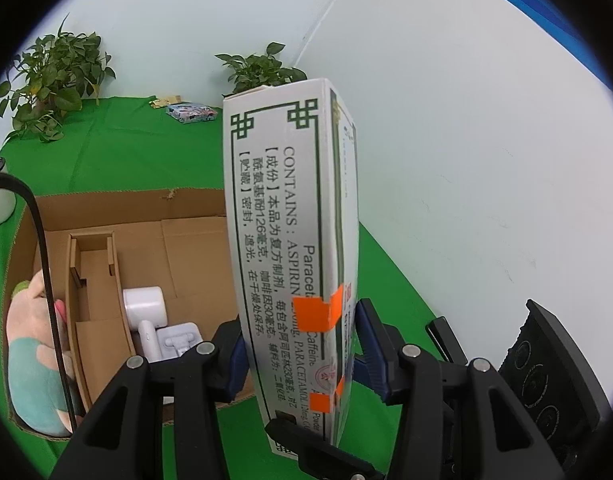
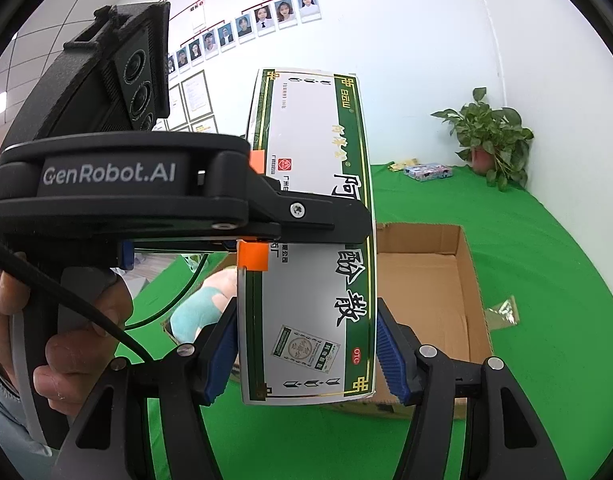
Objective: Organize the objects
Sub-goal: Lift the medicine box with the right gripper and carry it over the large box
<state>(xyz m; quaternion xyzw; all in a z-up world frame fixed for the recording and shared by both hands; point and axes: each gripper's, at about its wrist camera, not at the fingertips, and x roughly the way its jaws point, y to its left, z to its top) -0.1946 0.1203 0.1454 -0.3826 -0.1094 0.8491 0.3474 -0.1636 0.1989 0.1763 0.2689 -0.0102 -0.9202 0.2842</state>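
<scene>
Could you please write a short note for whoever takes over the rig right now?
Left gripper: shut on the medicine box, near its lower end.
Right gripper: shut on the same box, across its wide face.
The box is held upright, off the green cloth, beside the open carton.
Already in the carton: a plush toy, a white device and a cardboard insert.
Left to do: the medicine box is not yet in the carton. A small packet and a foil sachet lie on the cloth.

Two leafy potted plants stand at the back of the green-covered counter against a pale wall, where rows of portrait photos and framed certificates hang.
</scene>
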